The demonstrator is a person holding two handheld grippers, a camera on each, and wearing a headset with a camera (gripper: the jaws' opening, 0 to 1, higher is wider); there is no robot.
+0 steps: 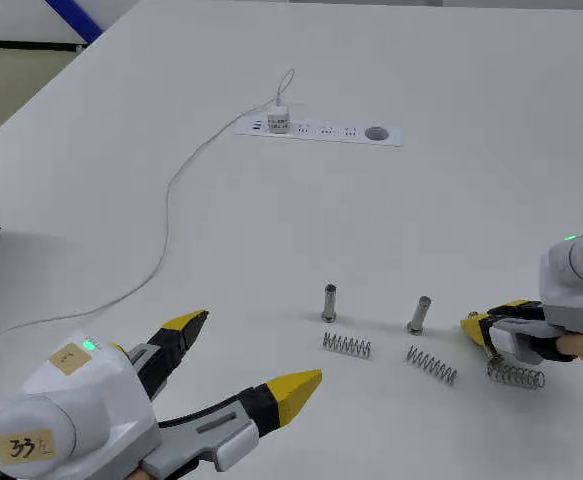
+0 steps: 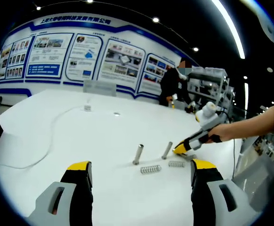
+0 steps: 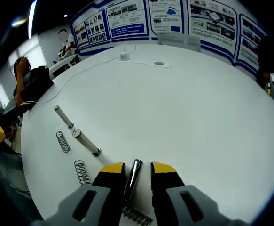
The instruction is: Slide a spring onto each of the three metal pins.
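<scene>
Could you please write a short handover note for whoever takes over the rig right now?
Left gripper: open, empty, at the near side of the table.
Right gripper: jaws close around the third pin; I cannot tell whether they clamp it.
Left pin and middle pin stand upright, both bare.
Left spring, middle spring and right spring lie flat on the table.
Done: no spring is on a pin.
Left: all three.
</scene>
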